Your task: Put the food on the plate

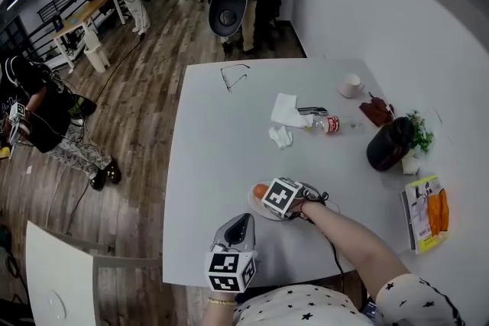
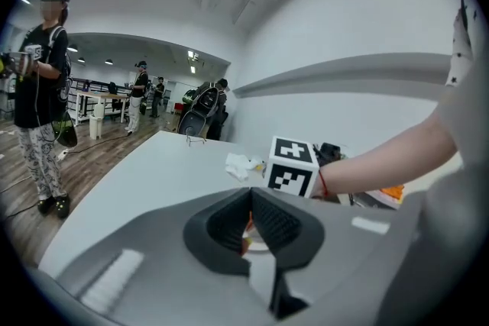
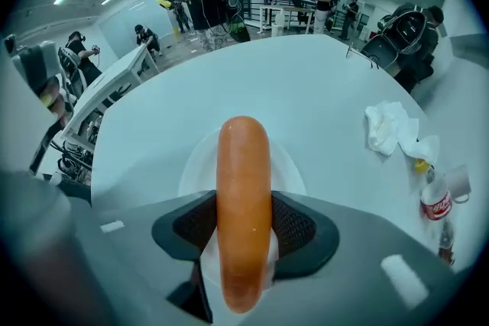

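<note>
An orange sausage (image 3: pixel 244 202) stands lengthwise between the pads of my right gripper (image 3: pixel 244 224), which is shut on it. Right under it lies a small white plate (image 3: pixel 197 164) on the white table. In the head view the sausage (image 1: pixel 260 190) shows as an orange end over the plate (image 1: pixel 254 207), beside the right gripper's marker cube. My left gripper (image 2: pixel 249 219) is shut with nothing in it; it hovers near the table's front edge (image 1: pixel 238 227), a little left of the plate and pointing toward it.
Crumpled white tissues (image 1: pixel 288 112) and a small bottle (image 1: pixel 328 124) lie past the plate. Glasses (image 1: pixel 234 75), a cup (image 1: pixel 351 85), a black bag (image 1: pixel 388 143), a plant (image 1: pixel 419 135) and a book (image 1: pixel 425 213) line the far and right sides. People stand on the wooden floor at left.
</note>
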Action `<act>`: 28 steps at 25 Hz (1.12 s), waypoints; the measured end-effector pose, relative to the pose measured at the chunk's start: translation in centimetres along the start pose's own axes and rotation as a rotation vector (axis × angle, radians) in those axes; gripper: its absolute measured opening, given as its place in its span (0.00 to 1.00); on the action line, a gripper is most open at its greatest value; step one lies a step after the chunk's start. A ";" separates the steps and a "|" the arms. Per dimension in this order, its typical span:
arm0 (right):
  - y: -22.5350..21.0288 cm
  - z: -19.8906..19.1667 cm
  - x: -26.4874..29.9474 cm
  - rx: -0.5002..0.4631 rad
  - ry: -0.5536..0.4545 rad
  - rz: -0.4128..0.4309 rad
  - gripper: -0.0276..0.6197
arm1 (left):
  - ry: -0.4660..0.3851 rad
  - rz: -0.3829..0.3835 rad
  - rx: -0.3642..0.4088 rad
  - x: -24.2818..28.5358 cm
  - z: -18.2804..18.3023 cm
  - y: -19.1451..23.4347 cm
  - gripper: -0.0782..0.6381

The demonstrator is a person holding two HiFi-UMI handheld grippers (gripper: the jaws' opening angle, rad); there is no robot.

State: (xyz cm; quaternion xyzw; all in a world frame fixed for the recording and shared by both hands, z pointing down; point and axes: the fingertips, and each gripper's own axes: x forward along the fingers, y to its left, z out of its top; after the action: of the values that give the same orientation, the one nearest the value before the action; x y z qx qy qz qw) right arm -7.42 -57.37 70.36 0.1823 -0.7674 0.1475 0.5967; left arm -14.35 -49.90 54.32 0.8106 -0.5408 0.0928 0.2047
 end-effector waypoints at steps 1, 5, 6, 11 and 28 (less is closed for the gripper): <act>0.0 -0.1 0.1 0.002 0.012 0.004 0.38 | 0.001 0.000 0.001 0.0 0.0 0.0 0.12; 0.1 -0.1 0.3 0.001 0.021 0.020 0.38 | -0.003 0.001 -0.004 -0.3 0.1 0.2 0.12; 0.1 -0.1 0.3 0.003 0.015 0.021 0.38 | -0.005 0.003 -0.007 -0.4 0.1 0.3 0.12; -0.2 0.6 -0.8 0.012 -0.105 -0.051 0.44 | 0.007 0.030 -0.006 -0.6 0.0 0.4 0.12; 7.3 0.7 -18.3 0.566 -1.002 -0.039 0.04 | 0.011 0.010 0.039 -0.7 0.3 -3.1 0.12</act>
State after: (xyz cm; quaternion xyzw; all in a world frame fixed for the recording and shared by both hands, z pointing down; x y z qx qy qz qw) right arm -7.31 -49.28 52.34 0.3965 -0.8837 0.2316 0.0909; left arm -11.81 -48.42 53.04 0.8111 -0.5418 0.1088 0.1915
